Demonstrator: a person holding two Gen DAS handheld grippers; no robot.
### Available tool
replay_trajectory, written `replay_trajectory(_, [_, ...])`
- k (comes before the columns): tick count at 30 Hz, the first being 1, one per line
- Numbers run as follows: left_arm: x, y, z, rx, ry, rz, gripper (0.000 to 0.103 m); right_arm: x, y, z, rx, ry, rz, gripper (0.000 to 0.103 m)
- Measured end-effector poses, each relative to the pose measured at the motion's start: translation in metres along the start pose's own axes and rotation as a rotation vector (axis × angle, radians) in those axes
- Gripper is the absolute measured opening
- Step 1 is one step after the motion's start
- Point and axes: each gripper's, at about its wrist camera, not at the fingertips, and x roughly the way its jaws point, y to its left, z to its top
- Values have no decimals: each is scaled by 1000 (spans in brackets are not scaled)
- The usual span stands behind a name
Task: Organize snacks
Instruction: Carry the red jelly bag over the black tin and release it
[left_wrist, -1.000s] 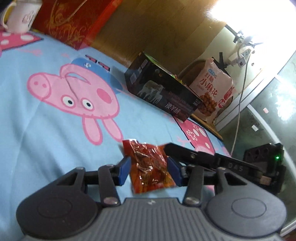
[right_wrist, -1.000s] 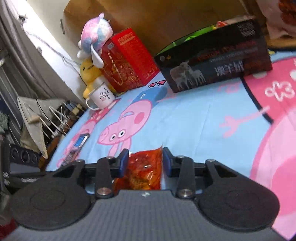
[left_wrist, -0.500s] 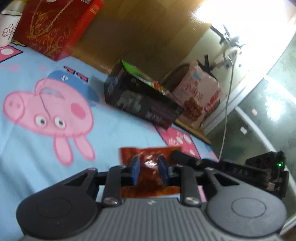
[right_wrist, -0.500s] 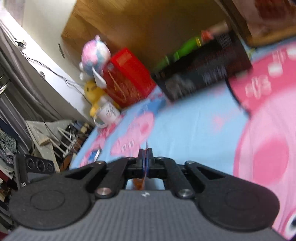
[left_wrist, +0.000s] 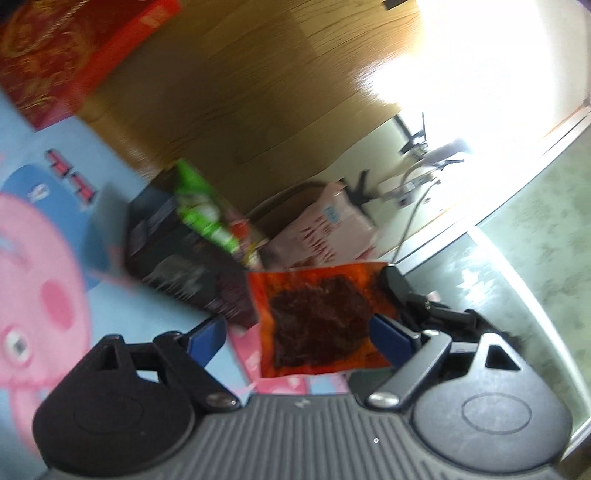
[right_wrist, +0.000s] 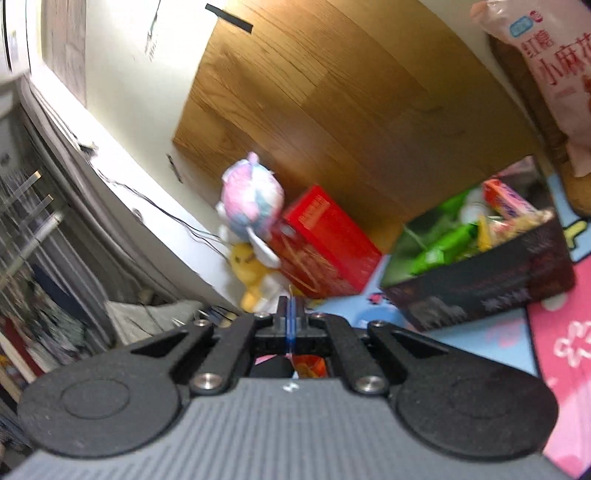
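Red-orange snack packet (left_wrist: 317, 321), translucent film w/ dark contents, hangs flat-on in front of the left gripper (left_wrist: 299, 338), clear of the bedsheet. L jaws have just been opening and stand spread wide; blue pads (left_wrist: 207, 334) sit either side of the packet w/ daylight on the left side. Right-hand pad is at the packet's edge; contact there cannot be confirmed.

Right gripper (right_wrist: 291, 319) is pressed fully together, pinching the packet's thin edge between its pads; a sliver of orange film (right_wrist: 310, 367) shows below, through the gap in the frame. In the left view its black finger (left_wrist: 393, 280) reaches the packet's upper right corner, so the packet is carried by the R unit.

Beyond, approx. mid-scene: dark cardboard box (right_wrist: 480, 284) standing on the blue cartoon-pig bedsheet (left_wrist: 55, 258), open top, holding green (right_wrist: 443, 243) and other wrapped snacks. Pink snack bag (left_wrist: 332, 232) w/ Chinese print stands behind the box.

Farther back: red gift box (right_wrist: 325, 240) against the wooden panel (right_wrist: 332, 110), w/ a pastel plush (right_wrist: 253, 197) above a yellow plush (right_wrist: 247, 264) beside it.

Both views motion-blurred.
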Motion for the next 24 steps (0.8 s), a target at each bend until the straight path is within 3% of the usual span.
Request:
replay_trajectory(1, [4,-1,4,-3,-1,-29,72,1,-3,5,19,-6,16,3])
replay_trajectory(5, [30,-8,27,11,-15,-40,70,8,-18,32,58,-48,39,3])
replay_trajectory(11, [83,-2,72,53,-26,51,67,28,-52,77,61,-104,-27,3])
replay_trajectory(13, [96,4,83,79,-27,102,67,35,-70,83,34,-99,-89,3])
replay_trajectory(15, [111,8,90,100,-23,181,67,41,-81,82,-74,-108,-214,4])
replay_trajectory(18, [125,9,90,140,-11,240,67,50,-92,69,-238,-110,-422,18])
replay_trajectory(20, [126,9,85,157,-6,248,67,48,-94,59,-304,-127,-483,45])
replay_trajectory(22, [128,5,80,179,-2,267,67,40,-90,50,-344,-182,-535,45])
replay_trajectory(24, [126,-3,74,207,3,283,67,28,-84,44,-329,-210,-517,45])
